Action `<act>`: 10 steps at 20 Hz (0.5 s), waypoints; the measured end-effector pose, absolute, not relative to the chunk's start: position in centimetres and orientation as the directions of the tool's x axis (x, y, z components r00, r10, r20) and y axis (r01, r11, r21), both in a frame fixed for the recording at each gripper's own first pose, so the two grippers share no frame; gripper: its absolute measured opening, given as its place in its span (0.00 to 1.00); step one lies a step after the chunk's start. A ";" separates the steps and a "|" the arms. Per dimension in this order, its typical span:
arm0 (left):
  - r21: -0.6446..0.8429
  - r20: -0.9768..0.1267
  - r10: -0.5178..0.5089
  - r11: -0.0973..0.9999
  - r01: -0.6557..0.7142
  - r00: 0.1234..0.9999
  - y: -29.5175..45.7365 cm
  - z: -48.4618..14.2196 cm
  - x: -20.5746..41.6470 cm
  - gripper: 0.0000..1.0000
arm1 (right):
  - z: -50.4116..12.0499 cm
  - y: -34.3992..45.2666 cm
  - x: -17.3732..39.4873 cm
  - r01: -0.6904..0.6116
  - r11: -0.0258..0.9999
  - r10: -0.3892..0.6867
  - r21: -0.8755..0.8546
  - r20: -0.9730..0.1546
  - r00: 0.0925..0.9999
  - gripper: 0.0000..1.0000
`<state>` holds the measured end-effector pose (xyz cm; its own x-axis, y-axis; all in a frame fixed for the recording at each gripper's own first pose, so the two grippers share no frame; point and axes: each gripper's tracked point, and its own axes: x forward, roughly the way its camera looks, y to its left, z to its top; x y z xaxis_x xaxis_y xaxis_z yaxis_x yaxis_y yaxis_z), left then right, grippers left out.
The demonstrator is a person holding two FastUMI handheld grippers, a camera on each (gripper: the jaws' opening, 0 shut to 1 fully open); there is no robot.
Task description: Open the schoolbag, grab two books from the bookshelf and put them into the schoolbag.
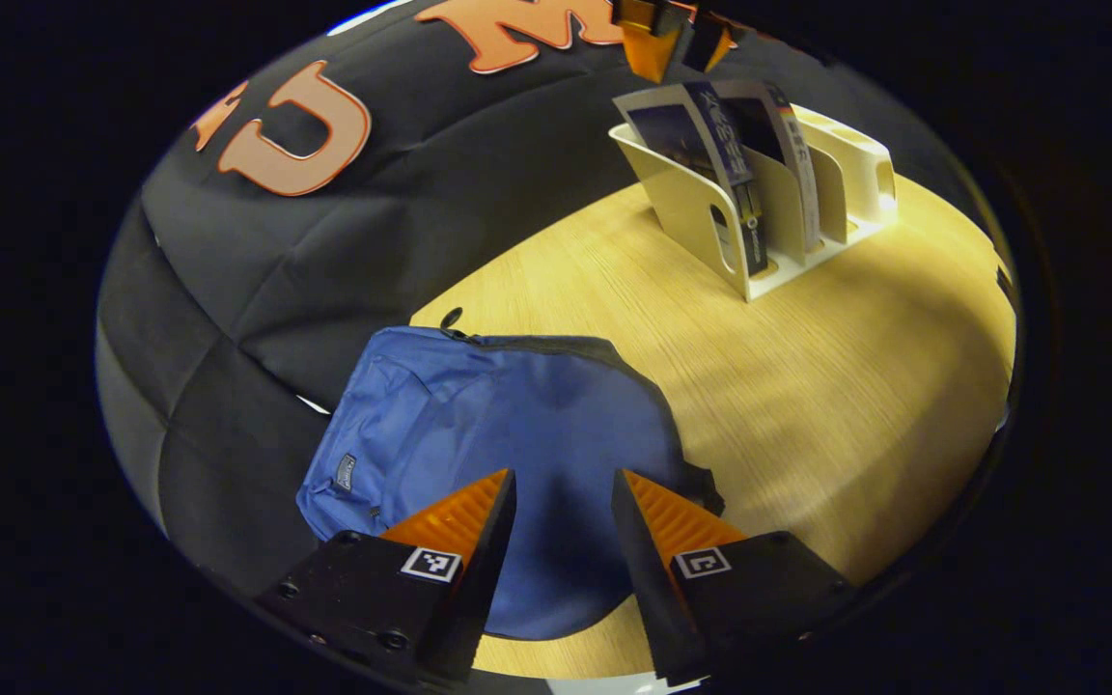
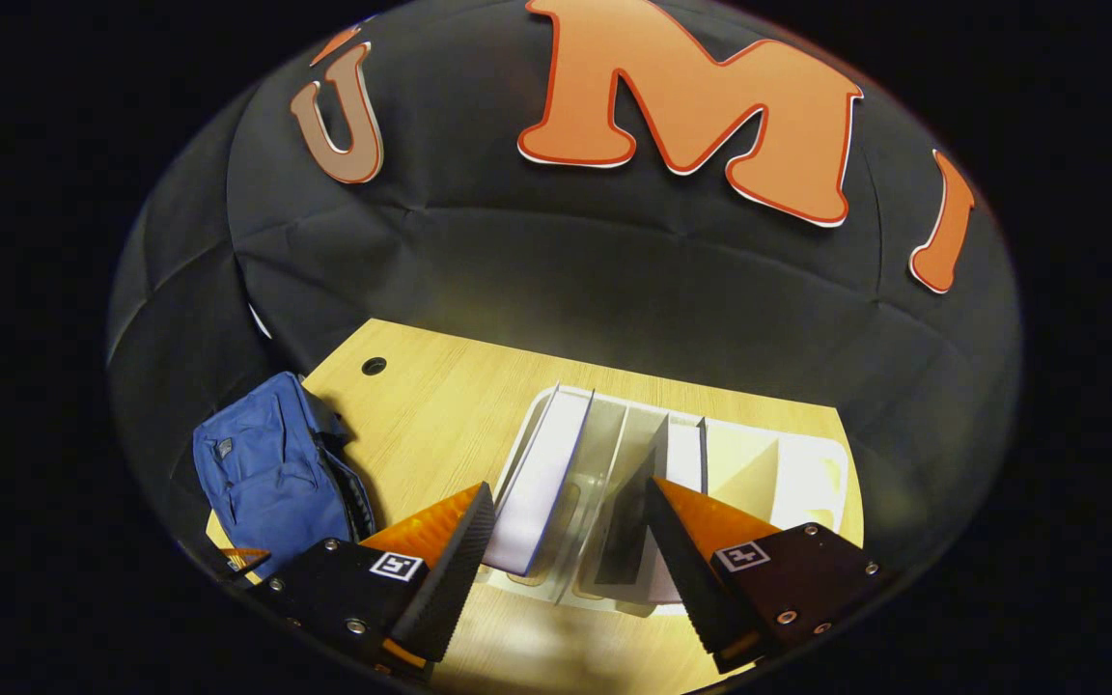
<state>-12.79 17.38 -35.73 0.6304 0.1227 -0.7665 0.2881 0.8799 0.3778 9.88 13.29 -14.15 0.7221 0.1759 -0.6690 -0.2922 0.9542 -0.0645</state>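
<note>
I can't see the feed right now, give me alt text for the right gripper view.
The right claw hangs open just above a white bookshelf on the wooden table, with two books standing in its left slots between the fingers. A blue schoolbag lies at the table's left edge, apparently still closed.

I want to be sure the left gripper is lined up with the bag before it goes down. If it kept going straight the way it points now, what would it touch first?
Most likely the blue schoolbag: it lies straight ahead between the open fingers of the left gripper. How far off it is, I cannot tell.
</note>
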 end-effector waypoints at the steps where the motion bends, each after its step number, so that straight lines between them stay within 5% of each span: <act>1: 0.382 -0.777 0.127 0.874 0.301 0.617 17.3 -36.4 -13.1 0.66 | -14.3 13.2 9.9 -0.291 0.955 0.176 -0.063 -0.669 0.722 0.94; 10: 0.479 -0.775 0.168 0.784 0.394 0.609 16.1 -37.5 -13.9 0.65 | -14.6 12.1 9.6 -0.274 0.959 0.158 -0.067 -0.677 0.719 0.94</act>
